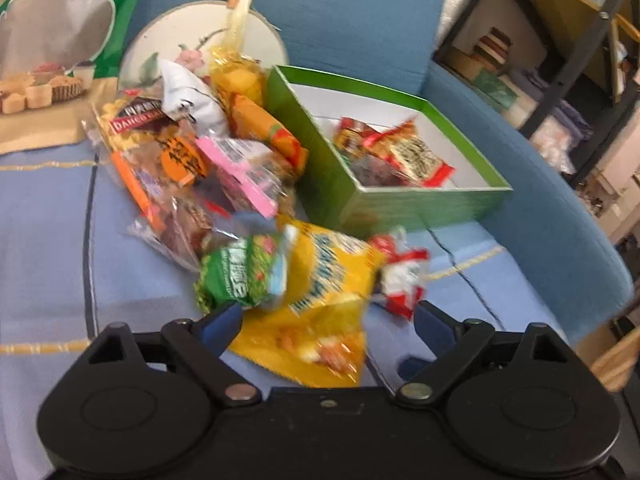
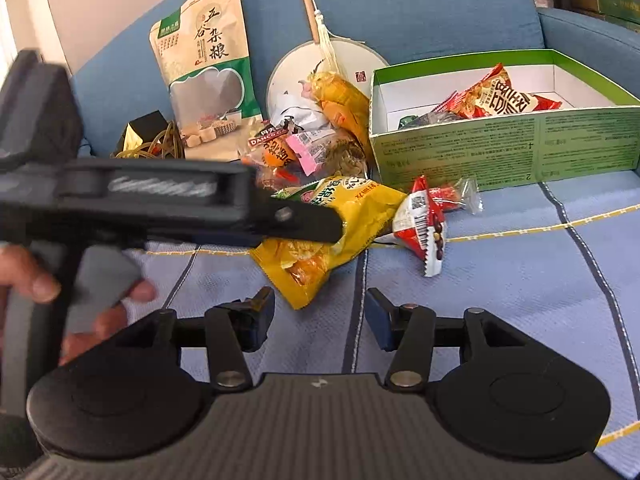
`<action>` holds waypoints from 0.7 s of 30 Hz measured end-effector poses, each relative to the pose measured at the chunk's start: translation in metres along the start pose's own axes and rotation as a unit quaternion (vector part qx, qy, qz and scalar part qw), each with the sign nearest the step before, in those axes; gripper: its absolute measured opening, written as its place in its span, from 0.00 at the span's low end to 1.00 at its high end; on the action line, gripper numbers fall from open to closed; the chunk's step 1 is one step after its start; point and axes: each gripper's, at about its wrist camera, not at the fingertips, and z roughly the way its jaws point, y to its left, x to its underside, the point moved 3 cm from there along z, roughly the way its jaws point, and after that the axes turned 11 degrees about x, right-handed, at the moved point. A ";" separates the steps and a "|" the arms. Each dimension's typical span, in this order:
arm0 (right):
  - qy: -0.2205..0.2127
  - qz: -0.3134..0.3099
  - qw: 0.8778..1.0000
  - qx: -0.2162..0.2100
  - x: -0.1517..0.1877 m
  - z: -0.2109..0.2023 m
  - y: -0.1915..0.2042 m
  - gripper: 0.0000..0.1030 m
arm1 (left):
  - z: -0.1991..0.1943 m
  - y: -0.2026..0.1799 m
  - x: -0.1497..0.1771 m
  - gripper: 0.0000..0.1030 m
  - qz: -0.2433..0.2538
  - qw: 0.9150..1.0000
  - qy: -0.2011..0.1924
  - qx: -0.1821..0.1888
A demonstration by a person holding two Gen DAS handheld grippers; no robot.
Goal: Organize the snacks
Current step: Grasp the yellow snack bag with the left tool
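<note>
On the blue sofa seat (image 2: 520, 280), the job is early-stage: green box (image 2: 508, 144) holds only a few packets, the red-and-tan packet (image 2: 500, 96) plus a couple of dark ones under it. Most of the box floor is bare.

Left to do: snack pile (image 1: 200, 152) sits just left of the box, touching or nearly touching its wall. Closer in lie the yellow chip bag (image 1: 320, 292), a green packet (image 1: 236, 276) resting on its left edge, and a red-and-white packet (image 2: 420, 228) just beside its right side. None of these is boxed yet.

Left gripper (image 1: 326, 320): jaws spread wide, straddling the yellow bag; fingertips sit near the green packet on one side and the red-and-white one on the other. Pads not pressing anything, so nothing grasped. Frame is blurred, contact can't be confirmed.

Right gripper (image 2: 320, 320): jaws apart, empty, hovering over bare cushion short of the yellow bag's lower corner.

Clearance: the two tools are close; the left one crosses the right wrist view just over the bag, hand (image 2: 36, 280) on its handle. Likely collision risk if both reach for the same bag. Open cushion to the right, in front of the box, gives a clean path. Box walls are upright and need lifting over. Round fan (image 2: 332, 64) and tall pouch (image 2: 204, 64) lean on the backrest behind the pile, out of the way.
</note>
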 end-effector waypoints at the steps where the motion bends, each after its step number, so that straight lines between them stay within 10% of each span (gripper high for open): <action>1: 0.000 0.000 1.000 0.001 0.000 0.001 0.000 0.84 | 0.003 0.003 -0.003 1.00 0.000 1.000 -0.002 -0.001; 8: -0.004 0.007 1.000 0.008 -0.005 0.004 -0.002 0.91 | 0.018 0.021 -0.004 1.00 -0.024 1.000 0.019 0.000; 13: -0.015 0.010 0.999 0.034 -0.003 0.000 -0.008 1.00 | 0.003 0.013 0.007 0.82 -0.060 0.993 0.041 0.098; 21: -0.020 0.036 0.998 0.038 -0.010 0.002 -0.030 1.00 | 0.015 0.010 -0.007 1.00 -0.064 0.996 0.017 0.057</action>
